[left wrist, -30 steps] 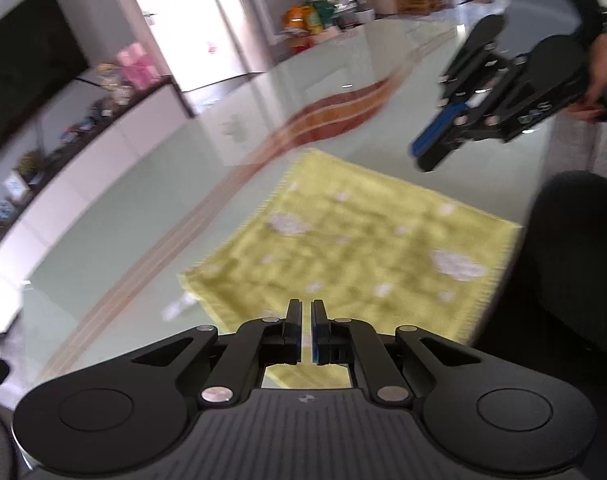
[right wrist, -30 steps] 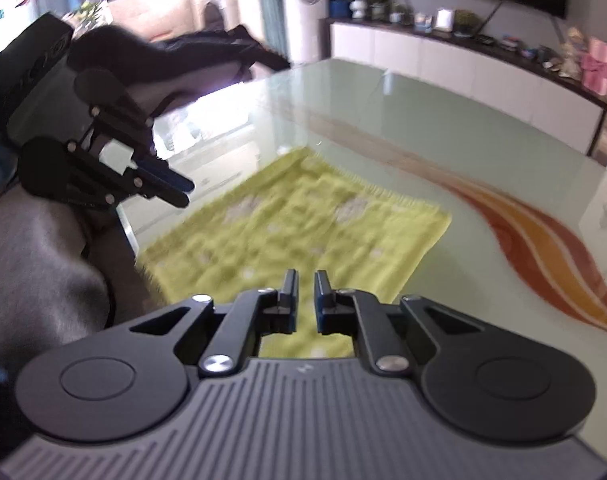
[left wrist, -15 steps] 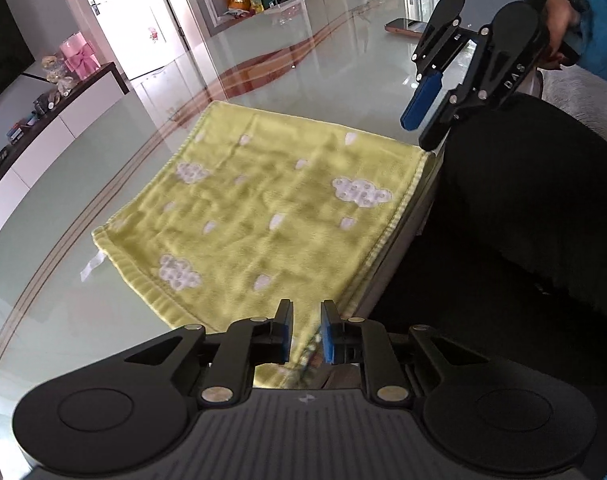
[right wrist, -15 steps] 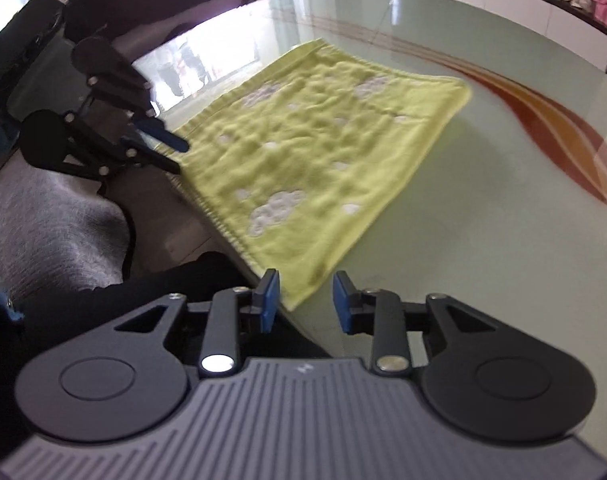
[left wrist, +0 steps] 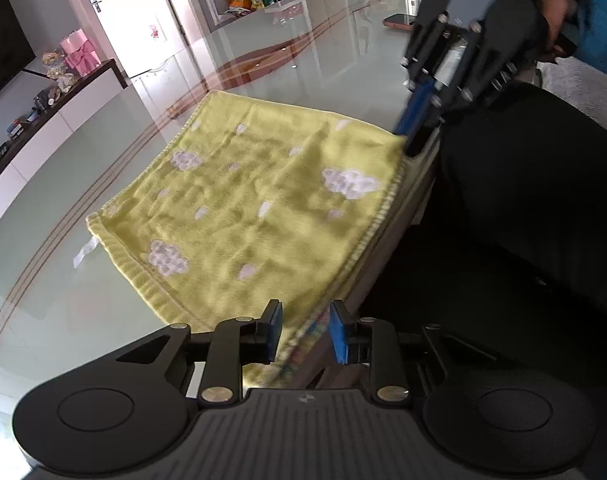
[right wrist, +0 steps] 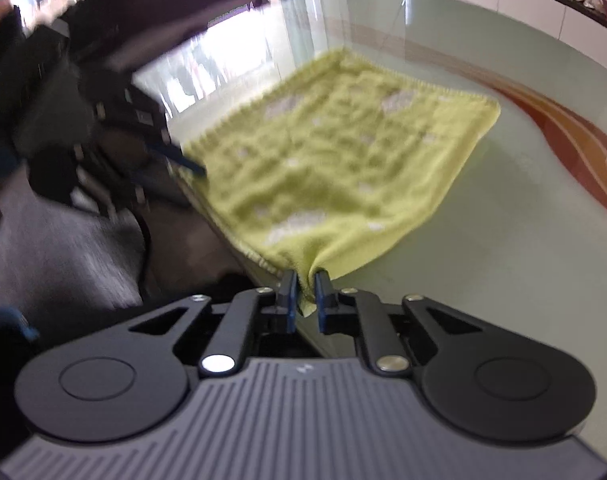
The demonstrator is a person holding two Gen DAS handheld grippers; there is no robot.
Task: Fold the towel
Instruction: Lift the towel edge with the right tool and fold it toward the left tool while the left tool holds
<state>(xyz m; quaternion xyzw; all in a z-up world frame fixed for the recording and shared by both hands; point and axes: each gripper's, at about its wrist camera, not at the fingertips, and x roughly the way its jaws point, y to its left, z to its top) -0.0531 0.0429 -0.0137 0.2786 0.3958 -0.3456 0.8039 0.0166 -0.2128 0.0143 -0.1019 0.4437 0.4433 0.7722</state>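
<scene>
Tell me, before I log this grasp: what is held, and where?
The right gripper pinches the yellow towel at its near corner; the left gripper is open around the other near corner.

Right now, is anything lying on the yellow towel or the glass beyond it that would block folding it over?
Nothing visible does: the towel top is bare, and the table beyond it shows only a distant phone.

Your left wrist camera looks low and close along the towel [left wrist: 259,196] from its near-left corner toward the right gripper [left wrist: 413,136], while your right wrist camera faces back from the opposite near corner, both sharing towel and glass table [right wrist: 503,272].
</scene>
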